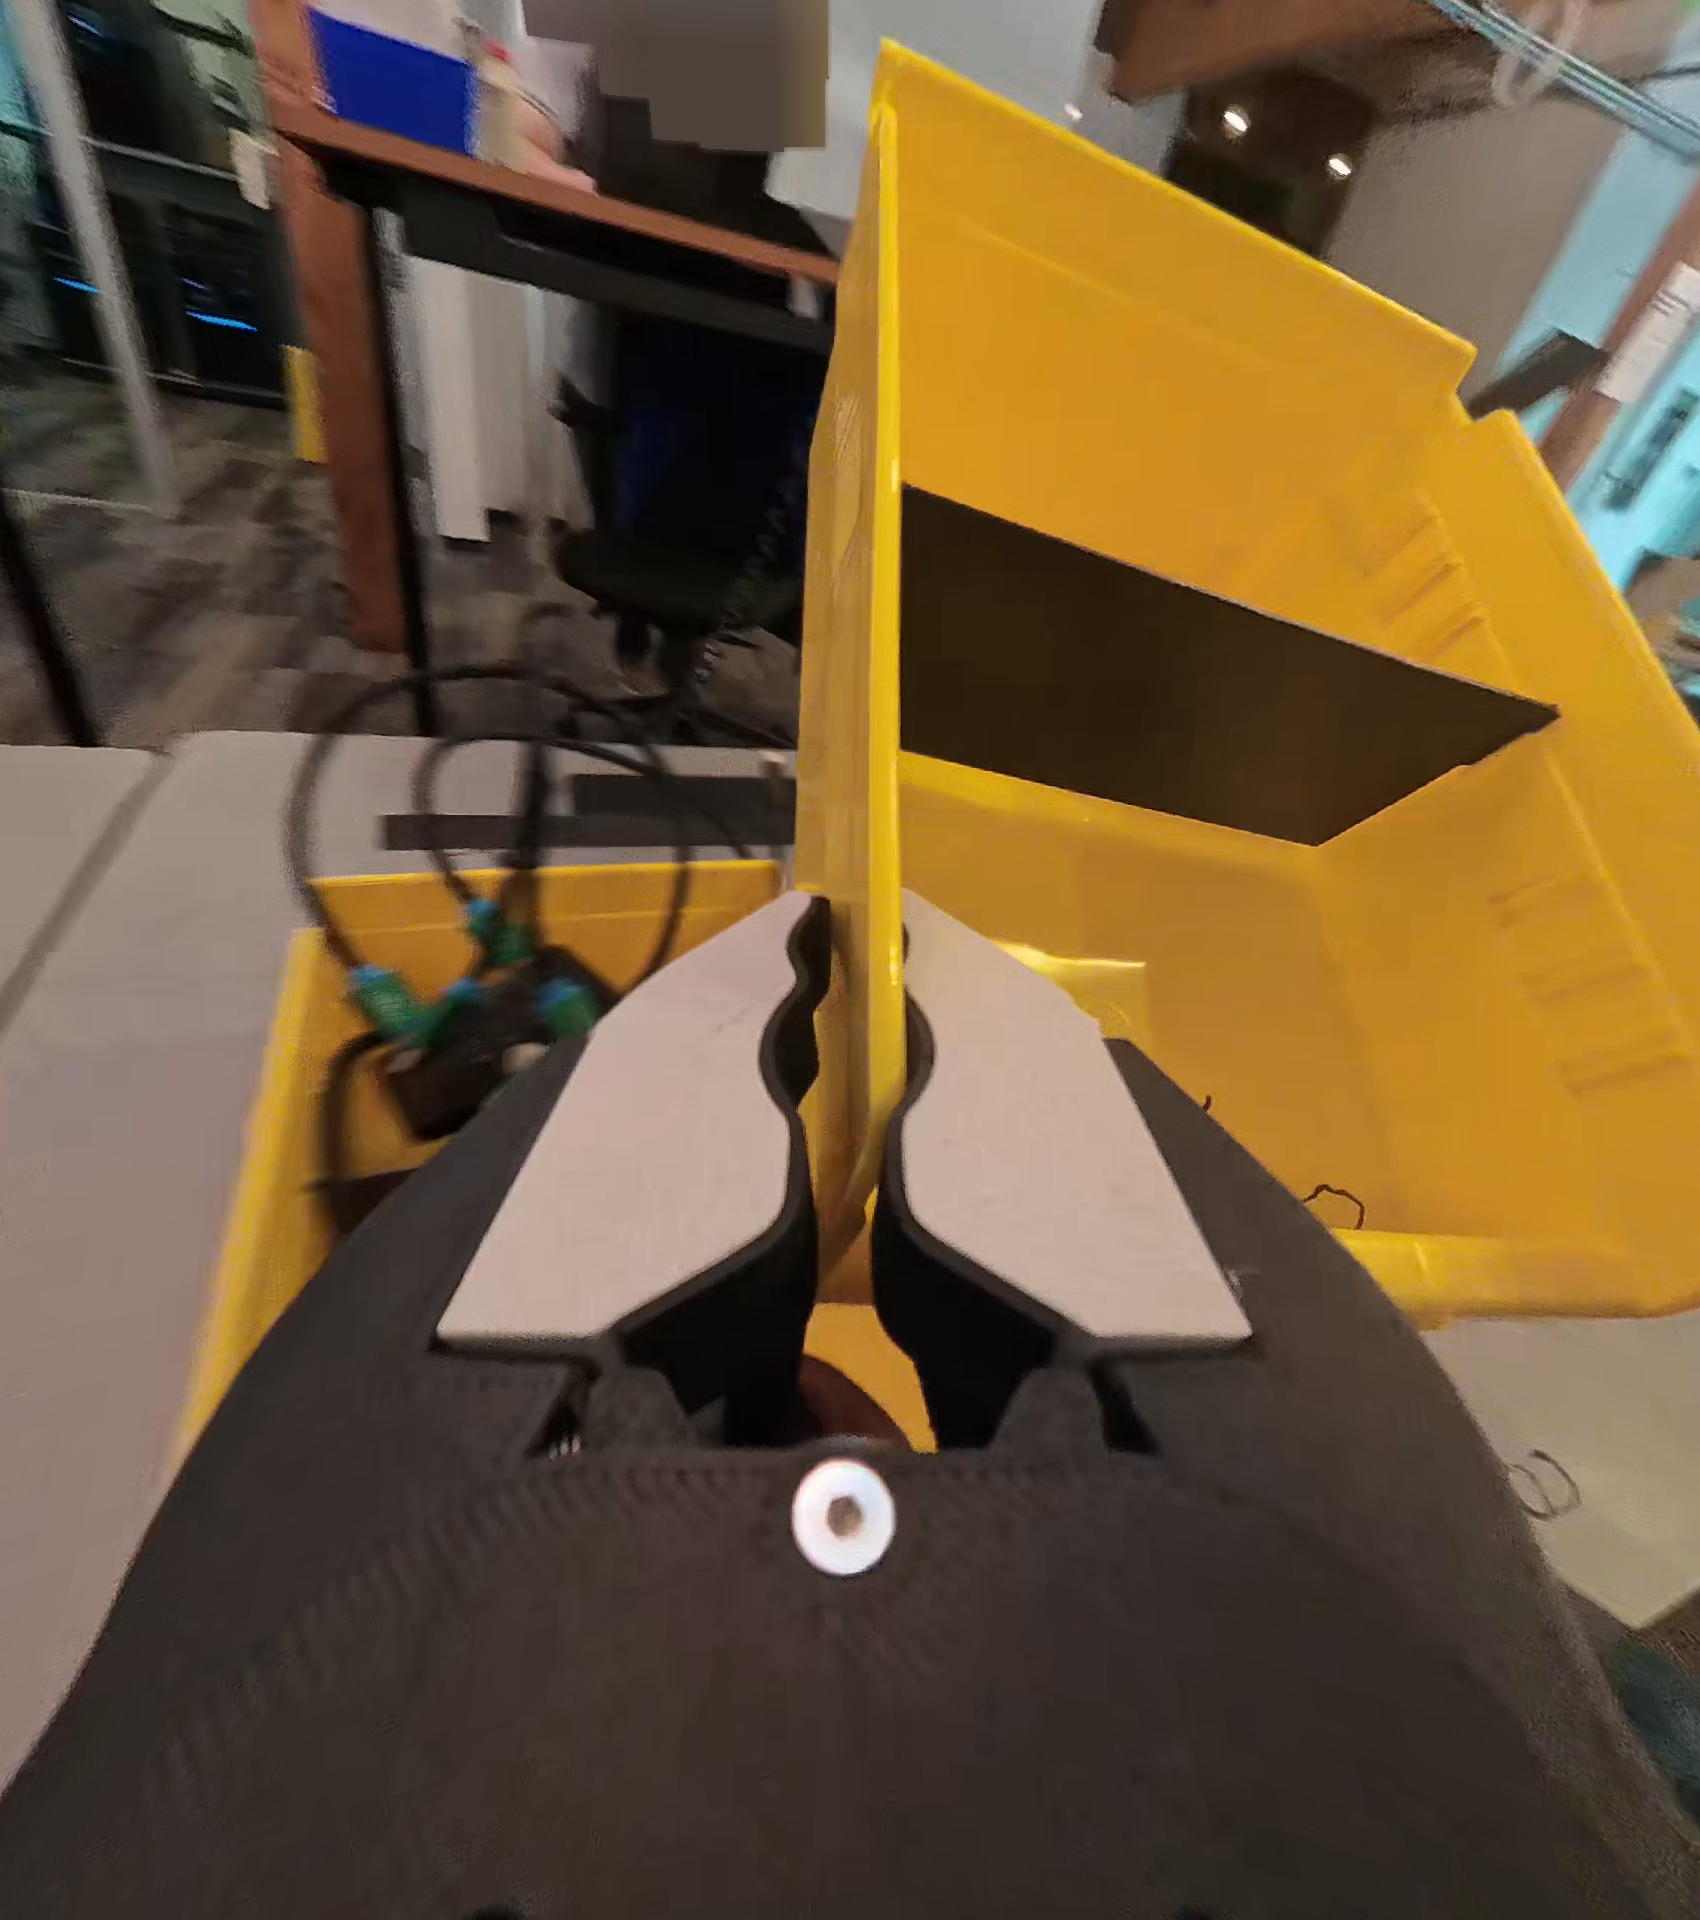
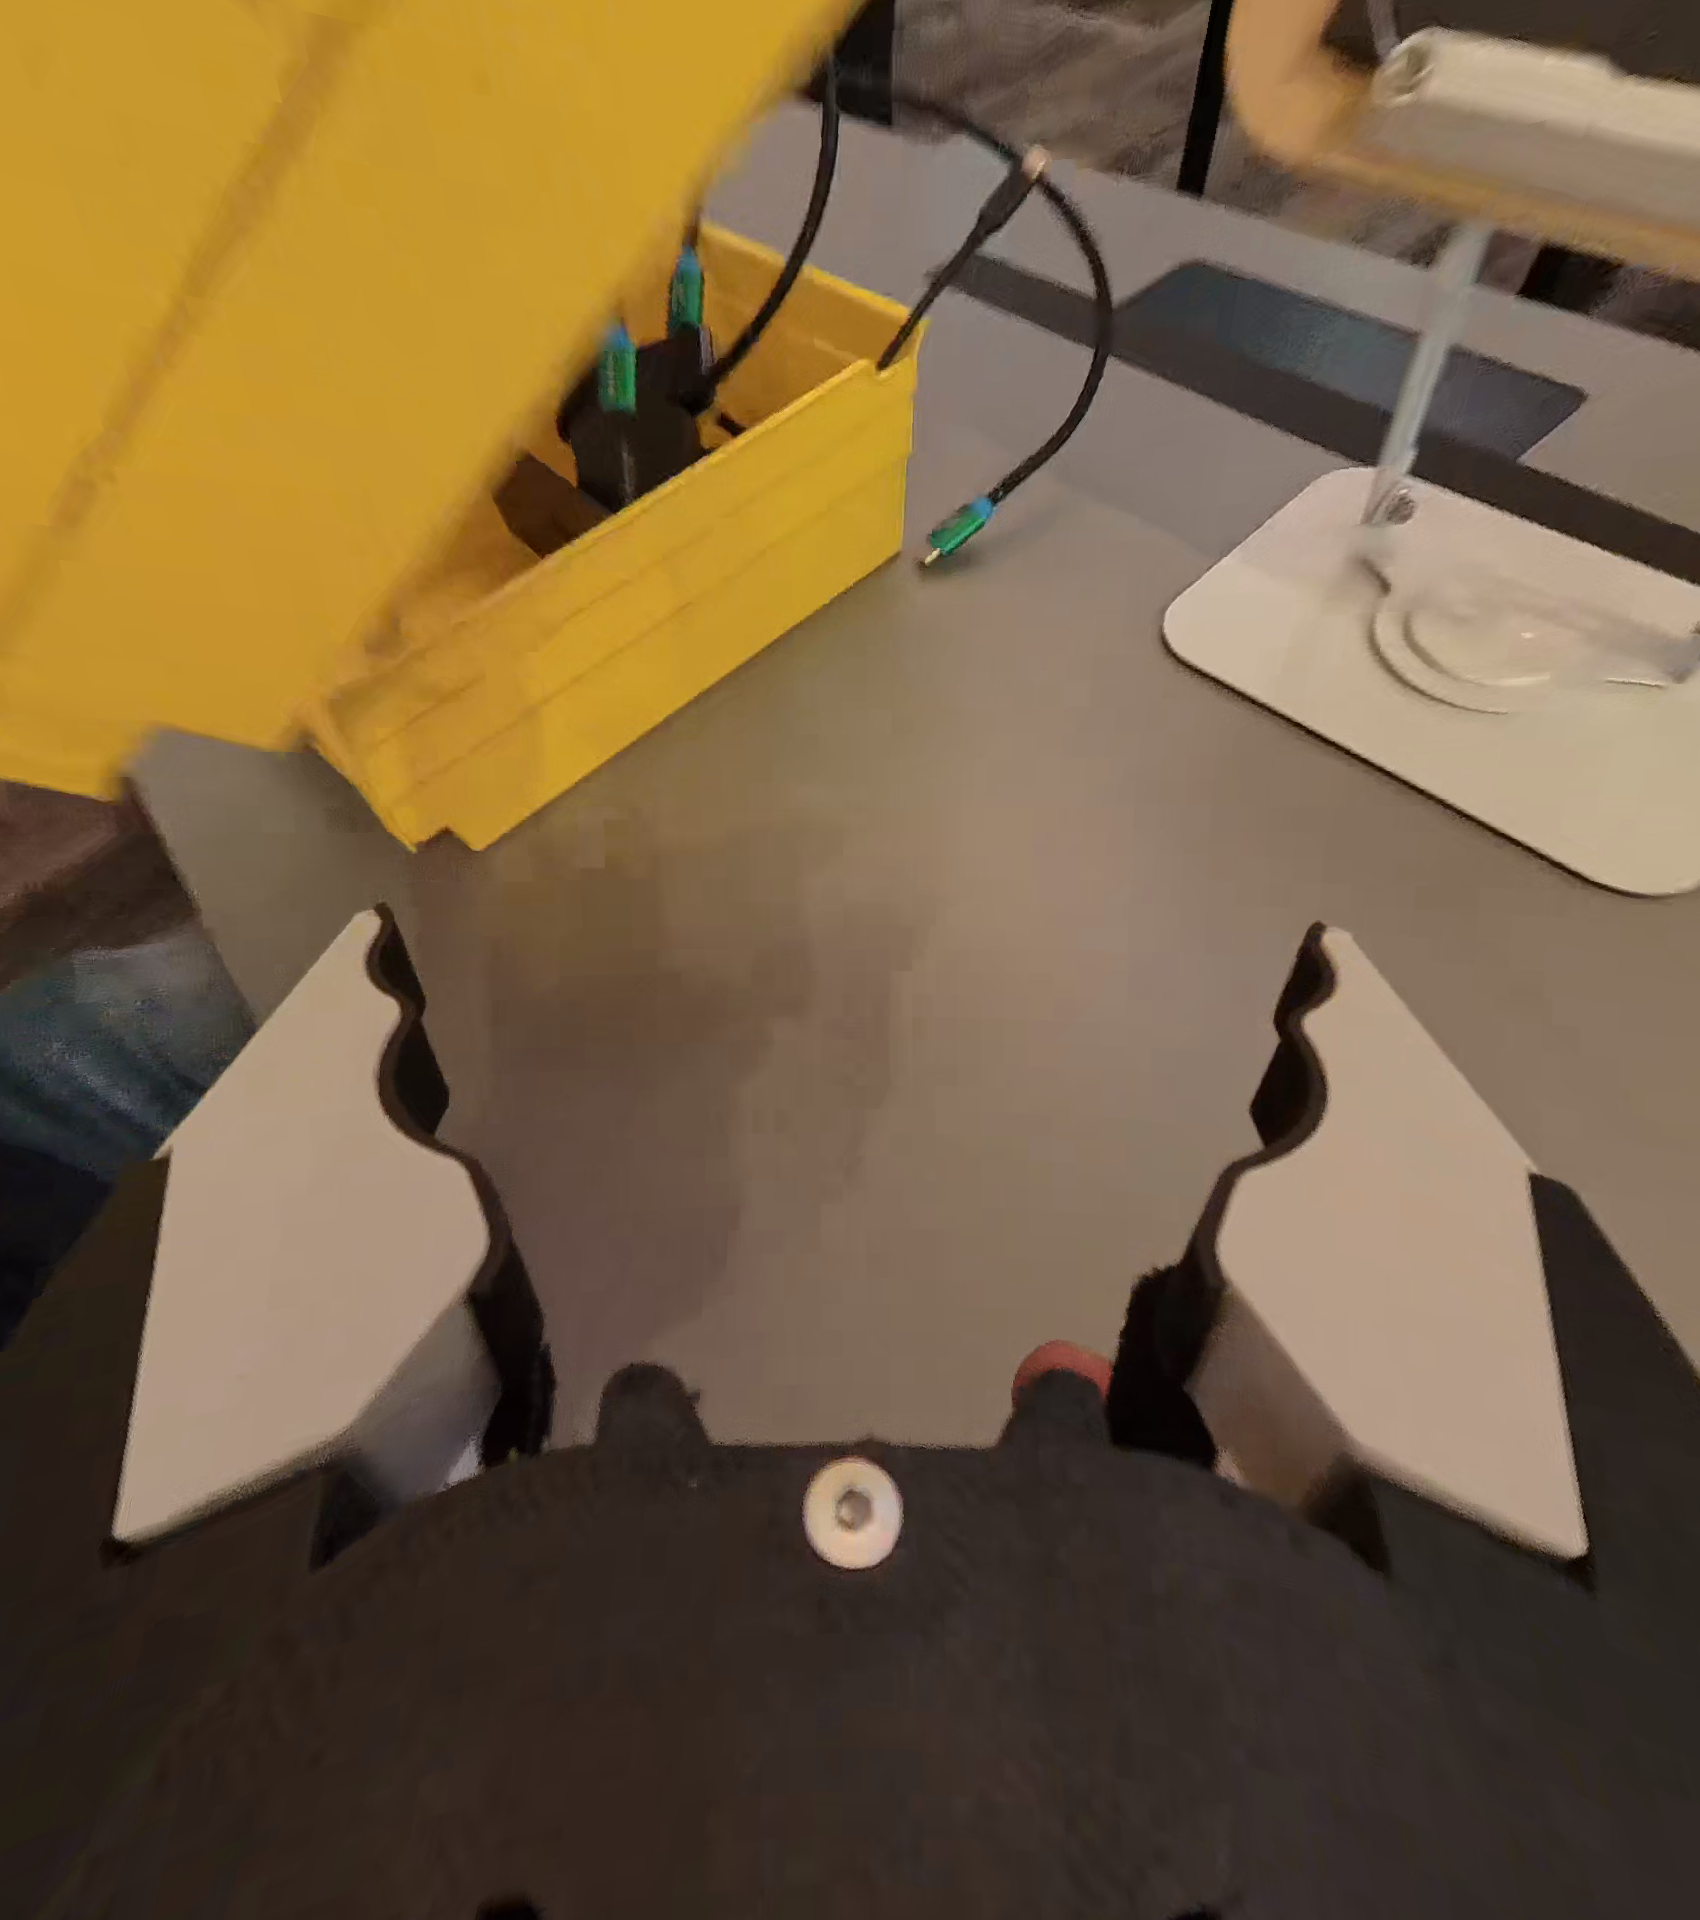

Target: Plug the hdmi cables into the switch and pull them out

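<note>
Left claw (image 1: 861, 997) grips a tilted yellow bin (image 1: 1189, 935); right claw (image 2: 851, 1029) gapes. Next: reach switch (image 2: 633, 426) at eleven o'clock.

Both views are evenly lit by warm indoor light; small ceiling spots (image 1: 1235, 122) glow at the top of the left wrist view. The lifted yellow bin (image 1: 1189, 727) is bright and fairly sharp there, while the background smears with motion blur. In the right wrist view that bin (image 2: 233, 343) is blurred, a soft shadow darkens the grey table (image 2: 721, 1091) (wide-angle bending shows at every edge)
</note>
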A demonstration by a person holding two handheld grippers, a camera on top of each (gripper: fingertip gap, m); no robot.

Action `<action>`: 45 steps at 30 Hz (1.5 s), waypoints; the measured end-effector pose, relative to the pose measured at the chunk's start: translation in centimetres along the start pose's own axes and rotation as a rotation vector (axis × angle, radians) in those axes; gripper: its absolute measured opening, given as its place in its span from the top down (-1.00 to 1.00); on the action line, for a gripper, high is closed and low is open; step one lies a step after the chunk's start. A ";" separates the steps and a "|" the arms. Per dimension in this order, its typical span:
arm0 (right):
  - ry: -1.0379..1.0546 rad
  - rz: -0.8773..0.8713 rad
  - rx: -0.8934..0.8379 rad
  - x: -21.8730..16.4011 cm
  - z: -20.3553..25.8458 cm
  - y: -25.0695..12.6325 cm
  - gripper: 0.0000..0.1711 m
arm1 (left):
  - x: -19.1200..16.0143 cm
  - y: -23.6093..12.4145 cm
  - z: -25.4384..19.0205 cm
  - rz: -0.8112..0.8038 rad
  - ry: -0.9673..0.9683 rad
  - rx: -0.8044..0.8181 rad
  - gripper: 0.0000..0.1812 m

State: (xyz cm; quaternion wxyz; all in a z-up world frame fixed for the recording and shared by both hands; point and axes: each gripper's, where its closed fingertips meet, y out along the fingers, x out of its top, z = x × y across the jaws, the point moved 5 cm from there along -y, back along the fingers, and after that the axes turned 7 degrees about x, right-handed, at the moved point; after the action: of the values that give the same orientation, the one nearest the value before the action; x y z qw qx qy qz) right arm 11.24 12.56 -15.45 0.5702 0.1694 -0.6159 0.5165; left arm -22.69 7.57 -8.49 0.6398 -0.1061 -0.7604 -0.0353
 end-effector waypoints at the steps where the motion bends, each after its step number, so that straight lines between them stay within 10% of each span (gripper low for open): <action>1: 0.030 -0.040 0.006 -0.3 -0.1 -1.9 -0.79 | -0.6 1.4 -1.9 0.020 0.010 -0.039 0.94; 8: 0.260 -0.361 -0.026 -2.6 -0.3 -12.3 -0.88 | -5.7 8.7 -14.3 0.168 0.063 -0.206 0.94; 19: 0.330 -0.071 -0.235 -10.1 -4.1 -11.9 -0.81 | -15.7 14.5 -26.3 0.403 0.069 -0.320 0.91; 31: 0.289 0.172 -0.509 -14.4 -12.7 -16.7 -0.23 | -20.1 13.7 -33.8 0.619 0.072 -0.543 0.60; 38: 0.216 0.369 -0.629 -16.3 -16.5 -18.6 0.56 | -18.6 13.1 -35.1 0.561 0.183 -0.606 0.44; 45: 0.254 0.365 -0.594 -16.7 -18.7 -20.3 0.83 | -12.8 10.3 -25.5 0.332 0.465 -0.307 0.46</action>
State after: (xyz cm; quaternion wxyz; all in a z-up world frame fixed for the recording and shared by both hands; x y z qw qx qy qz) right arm 42.19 13.35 -24.55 0.5651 -0.1814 -0.6832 0.4254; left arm 6.08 11.35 -17.38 0.7699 -0.3128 -0.5520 -0.0680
